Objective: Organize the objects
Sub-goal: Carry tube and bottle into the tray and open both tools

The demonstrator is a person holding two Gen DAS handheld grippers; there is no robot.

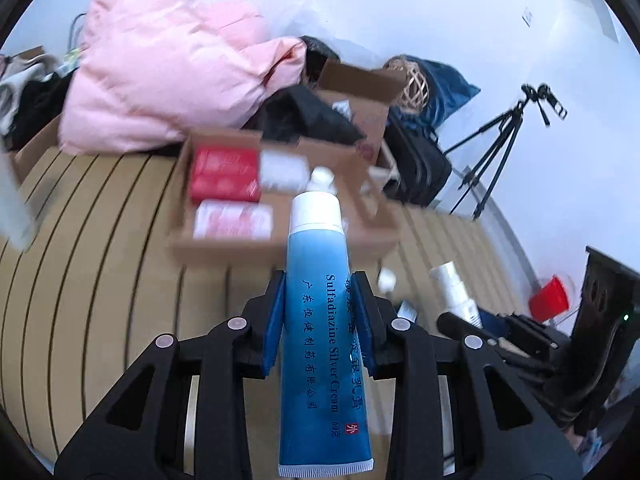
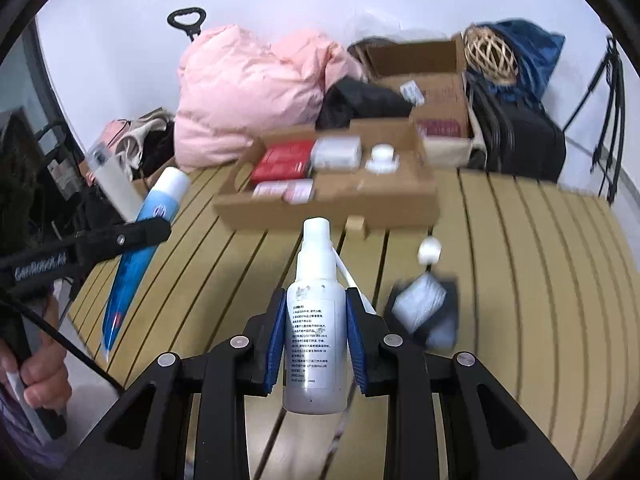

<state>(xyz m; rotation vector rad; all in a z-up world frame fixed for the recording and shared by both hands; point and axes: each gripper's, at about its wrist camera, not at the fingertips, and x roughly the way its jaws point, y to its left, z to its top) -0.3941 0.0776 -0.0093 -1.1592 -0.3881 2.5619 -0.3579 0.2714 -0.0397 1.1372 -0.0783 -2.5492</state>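
Gripping a blue cream tube (image 1: 316,332), left gripper (image 1: 320,284) has both blue pads pressed on its sides, white cap pointing to 12 o'clock toward the cardboard box (image 1: 280,240). Right gripper (image 2: 316,300) clamps a white spray bottle (image 2: 316,320) the same way, nozzle at 12. Box holds red packets (image 2: 284,160), a white carton (image 2: 336,152) and a small white jar (image 2: 382,158). Slatted table (image 2: 520,260) below; a dark pouch (image 2: 428,316) lies at 3 o'clock of the bottle.

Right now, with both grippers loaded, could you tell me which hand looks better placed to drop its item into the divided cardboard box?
Probably the left. The left gripper holds the blue cream tube with its cap already over the divided cardboard box. The right gripper holds the white spray bottle short of the box.
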